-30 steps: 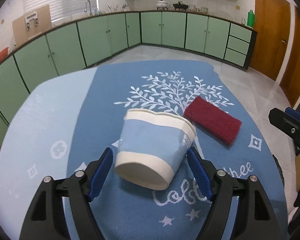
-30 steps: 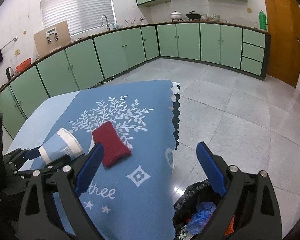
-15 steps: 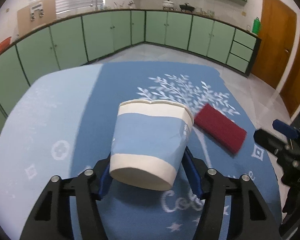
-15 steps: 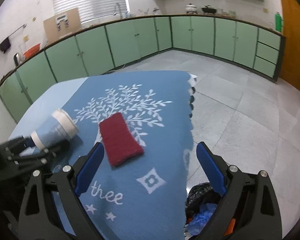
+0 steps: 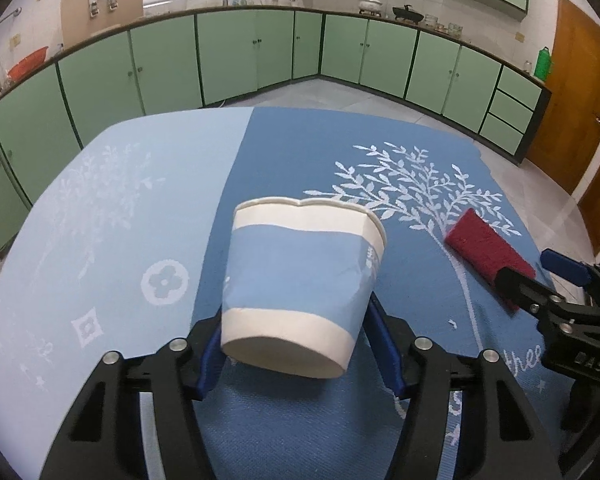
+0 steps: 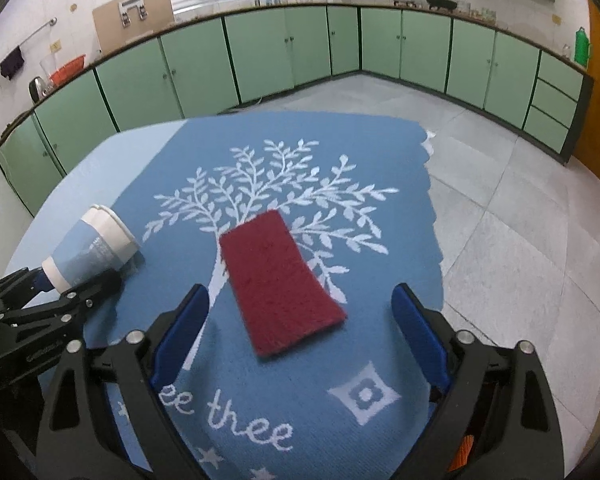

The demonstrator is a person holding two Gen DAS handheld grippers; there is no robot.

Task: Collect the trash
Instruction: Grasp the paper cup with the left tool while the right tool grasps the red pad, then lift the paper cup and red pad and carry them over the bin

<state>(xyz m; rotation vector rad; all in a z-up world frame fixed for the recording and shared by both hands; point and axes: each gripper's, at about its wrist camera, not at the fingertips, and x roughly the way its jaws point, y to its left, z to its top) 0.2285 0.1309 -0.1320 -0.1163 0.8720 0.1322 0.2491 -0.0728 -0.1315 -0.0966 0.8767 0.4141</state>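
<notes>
A crumpled blue-and-white paper cup (image 5: 300,280) lies on its side, its mouth pointing away from me. My left gripper (image 5: 296,356) is shut on its base end, with both blue pads pressed against it; the cup (image 6: 92,252) and the left gripper (image 6: 48,284) also show in the right wrist view. A dark red scouring pad (image 6: 280,284) lies flat on the blue tablecloth (image 6: 340,152). My right gripper (image 6: 300,296) hangs just over it, jaws closing, with the pad's near end between the fingers and neither one touching it. In the left wrist view the pad (image 5: 484,248) lies to the right under the right gripper (image 5: 532,268).
The cloth's scalloped right edge (image 6: 432,208) drops to grey floor tiles (image 6: 520,240). Green cabinets (image 6: 280,52) line the walls behind. The light blue part of the cloth (image 5: 112,208) spreads to the left of the cup.
My left gripper closed onto the cup's base and carried it a little nearer. My right gripper moved left from over the floor and bin bag until its fingers straddled the red pad.
</notes>
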